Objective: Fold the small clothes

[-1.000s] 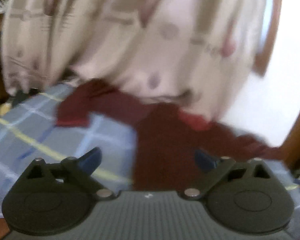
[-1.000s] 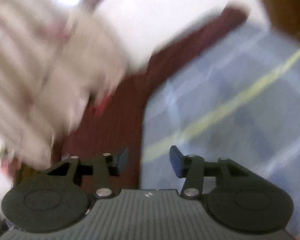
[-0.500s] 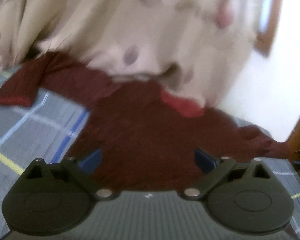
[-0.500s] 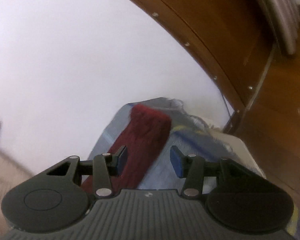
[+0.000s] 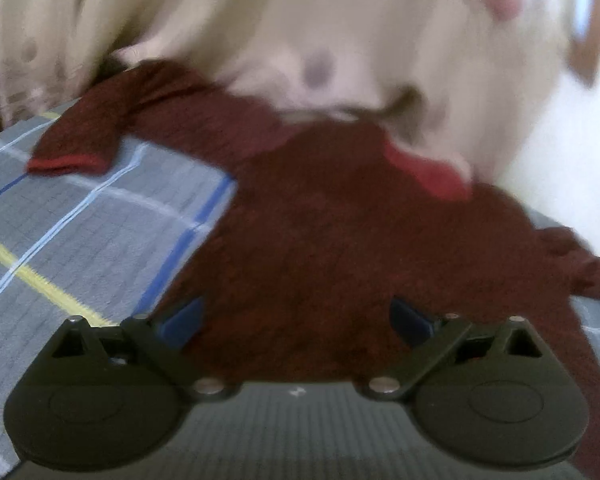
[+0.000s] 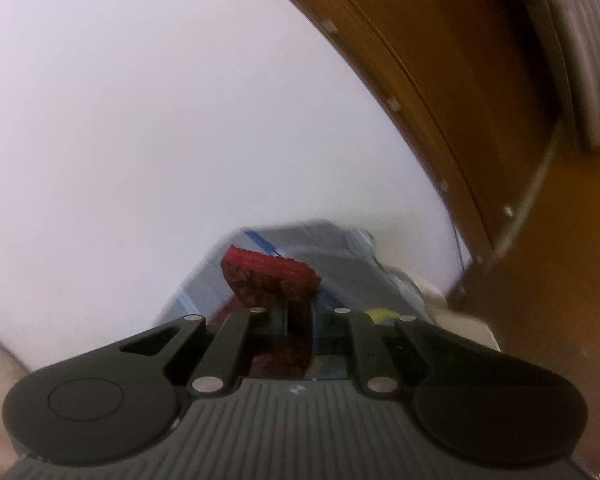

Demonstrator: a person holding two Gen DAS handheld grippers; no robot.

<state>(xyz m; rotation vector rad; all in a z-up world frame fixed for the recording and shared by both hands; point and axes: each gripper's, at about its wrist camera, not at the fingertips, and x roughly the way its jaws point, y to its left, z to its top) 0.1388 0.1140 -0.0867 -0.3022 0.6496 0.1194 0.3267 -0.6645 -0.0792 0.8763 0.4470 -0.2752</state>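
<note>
A dark maroon sweater [image 5: 320,248] with red cuffs and a red collar [image 5: 428,172] lies spread on a blue plaid cloth [image 5: 80,232]. One sleeve [image 5: 84,140] stretches to the far left. My left gripper [image 5: 296,316] hovers open just over the sweater's body, with nothing between its blue pads [image 5: 180,320]. In the right wrist view, the other sleeve's cuff [image 6: 272,276] stands up bunched between the fingers. My right gripper [image 6: 298,320] is closing its jaws, and the fabric fills the narrow gap.
A person in a cream patterned garment [image 5: 300,40] stands right behind the sweater's collar side. A brown wooden frame [image 6: 460,120] and a white wall [image 6: 180,120] lie beyond the cloth's end [image 6: 340,264]. The plaid cloth is bare left of the sweater.
The right gripper swung to the sleeve's end and then drew its fingers together on the cuff. The left gripper sank over the sweater's body and stayed open.
</note>
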